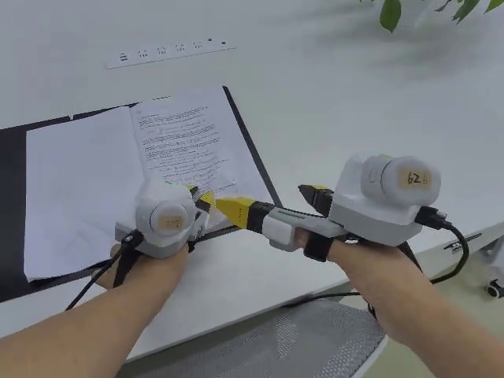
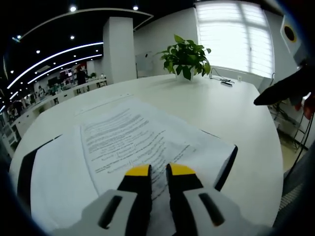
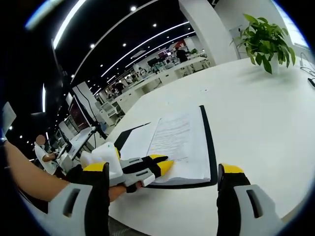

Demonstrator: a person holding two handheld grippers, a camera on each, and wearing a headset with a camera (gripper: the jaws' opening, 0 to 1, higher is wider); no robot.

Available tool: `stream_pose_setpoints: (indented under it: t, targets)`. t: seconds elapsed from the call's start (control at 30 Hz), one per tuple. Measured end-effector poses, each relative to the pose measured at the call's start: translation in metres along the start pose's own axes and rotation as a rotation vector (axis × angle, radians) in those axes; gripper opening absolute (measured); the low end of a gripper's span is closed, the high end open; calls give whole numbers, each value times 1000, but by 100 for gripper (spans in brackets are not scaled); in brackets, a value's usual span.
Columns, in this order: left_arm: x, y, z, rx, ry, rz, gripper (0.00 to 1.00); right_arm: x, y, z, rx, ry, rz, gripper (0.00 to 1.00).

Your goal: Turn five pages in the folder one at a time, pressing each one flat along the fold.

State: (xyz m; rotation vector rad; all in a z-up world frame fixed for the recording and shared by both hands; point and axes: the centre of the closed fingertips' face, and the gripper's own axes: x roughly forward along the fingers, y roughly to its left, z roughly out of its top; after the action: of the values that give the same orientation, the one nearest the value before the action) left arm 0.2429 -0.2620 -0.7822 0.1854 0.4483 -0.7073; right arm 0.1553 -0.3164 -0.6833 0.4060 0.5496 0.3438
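Folder [image 1: 11, 173] open, blank page [image 1: 79, 189] left, printed page [image 1: 185, 138] right; left gripper [image 2: 160, 171] jaws narrow, right gripper [image 1: 272, 198] wide.

Bright, even daylight washed the white table [image 1: 331, 94], leaving faint, soft shadows. A window [image 2: 236, 34] burned out to glare in the left gripper view. Both gripper views bowed strongly toward their edges. Print on the folder [image 1: 181, 134] was too soft to read; the plant [image 1: 390, 12] at the table's far edge was blurred.
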Motion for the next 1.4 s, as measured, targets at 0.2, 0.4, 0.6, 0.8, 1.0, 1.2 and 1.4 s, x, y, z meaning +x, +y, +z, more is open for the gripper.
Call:
stream_pose_setpoints:
  t: [0.2,0.4,0.6,0.8,1.0,1.2,1.4]
  targets:
    - [0,-5,1,-53,-11,-12,3,8,1,-4,2,18,9,90]
    - [1,-5,0,-60,-16,-28,2,21,5,-12,159,37,41,78]
    - [0,-6,0,-67,-19,-33,2,36,10,-35,323,109,52,60]
    - [0,-6,0,-70,-20,-36,2,48,6,-45,401,124,34,45]
    - [0,-6,0,-76,-25,-39,2,56,-1,-48,443,112,13,43]
    - [0,-6,0,-77,-29,-41,2,61,-8,-45,474,87,-4,42]
    - [1,-6,0,-75,-31,-44,2,68,-23,-48,487,73,-54,33]
